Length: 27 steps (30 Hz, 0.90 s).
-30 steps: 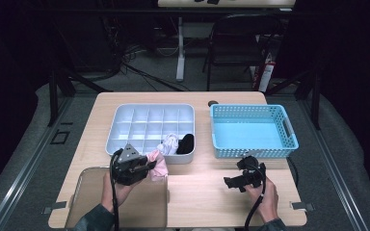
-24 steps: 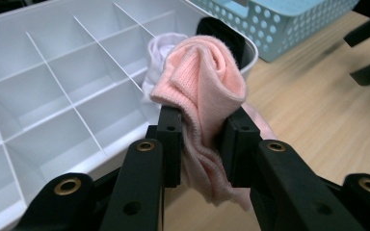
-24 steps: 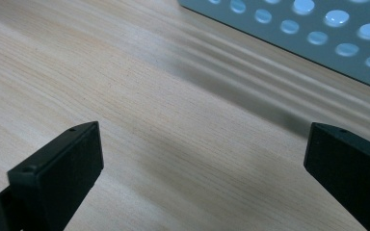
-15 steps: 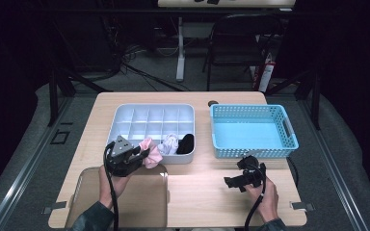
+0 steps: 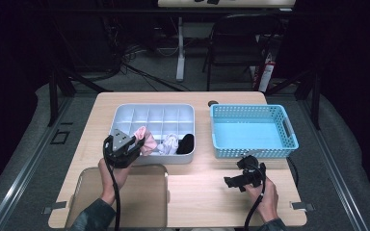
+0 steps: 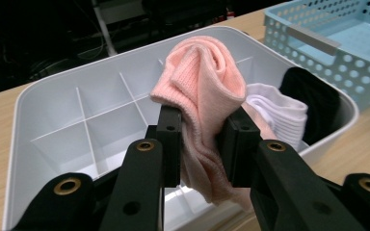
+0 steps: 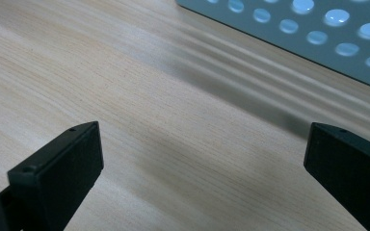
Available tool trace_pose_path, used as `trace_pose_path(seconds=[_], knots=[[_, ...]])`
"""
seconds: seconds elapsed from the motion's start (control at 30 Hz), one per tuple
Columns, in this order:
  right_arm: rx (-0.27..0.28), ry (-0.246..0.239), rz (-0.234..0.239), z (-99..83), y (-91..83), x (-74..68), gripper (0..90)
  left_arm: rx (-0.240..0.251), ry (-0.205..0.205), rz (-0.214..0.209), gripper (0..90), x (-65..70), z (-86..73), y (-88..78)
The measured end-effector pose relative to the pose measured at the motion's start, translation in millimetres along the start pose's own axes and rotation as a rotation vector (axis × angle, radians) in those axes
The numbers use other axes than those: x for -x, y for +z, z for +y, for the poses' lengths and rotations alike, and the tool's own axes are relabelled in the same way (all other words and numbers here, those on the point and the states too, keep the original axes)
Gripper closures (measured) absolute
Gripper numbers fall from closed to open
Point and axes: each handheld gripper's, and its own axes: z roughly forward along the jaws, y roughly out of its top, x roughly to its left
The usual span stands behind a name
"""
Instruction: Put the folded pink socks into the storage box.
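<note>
The left gripper (image 6: 200,139) clamps the pink sock (image 6: 207,96) between its jaws, carrying it above the divided tray (image 6: 53,96). Next, probably, it is lowered into an empty compartment ahead of the jaws. The right gripper (image 7: 197,159) rests with jaws wide apart.

High view: fixed above the person's side of the table (image 5: 197,192), looking forward and down — far enough back to take in the whole tabletop and the dark floor beyond.
Left gripper view: rides on the left gripper (image 6: 202,139), looking along its jaws from very near, across the white divided tray (image 6: 48,96) toward the blue basket (image 6: 327,38).
Right gripper view: rides on the right gripper (image 7: 202,159), aimed down at the wood from very close — the basket's perforated wall crosses its top edge.
Shared: tray (image 5: 154,115) and basket (image 5: 253,132) show in the high view too.
</note>
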Motion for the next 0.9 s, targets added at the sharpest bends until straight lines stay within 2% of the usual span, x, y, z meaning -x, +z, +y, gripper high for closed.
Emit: trace_pose_path(seconds=[0.07,0.1,0.13,0.23,0.53,0.73,0.9], knots=[[0.001,0.0,0.002,0.0,0.3,0.1,0.0,0.0,0.0,0.024,72.9,-2.8,-0.8,3.8],[-0.001,0.0,0.001,0.1,0.4,0.1,0.0,-0.005,0.013,0.038,72.9,-3.1,-0.8,6.0],[-0.001,-0.001,0.0,0.2,0.3,0.0,0.0,-0.001,0.01,0.044,72.8,-3.0,-1.2,8.3],[0.0,0.0,0.001,0.0,0.2,0.0,0.0,-0.017,0.035,0.06,72.9,-2.0,-1.5,15.6],[0.001,0.0,0.001,-0.3,0.2,0.6,0.0,-0.113,0.092,0.112,72.8,2.8,-4.4,42.9],[0.001,-0.001,0.002,-0.4,-0.3,0.2,0.0,-0.148,0.117,0.095,72.8,9.1,-5.9,52.3],[0.002,-0.001,0.003,-0.6,-0.5,0.5,0.0,-0.181,0.111,0.063,72.7,10.4,-7.0,57.6]])
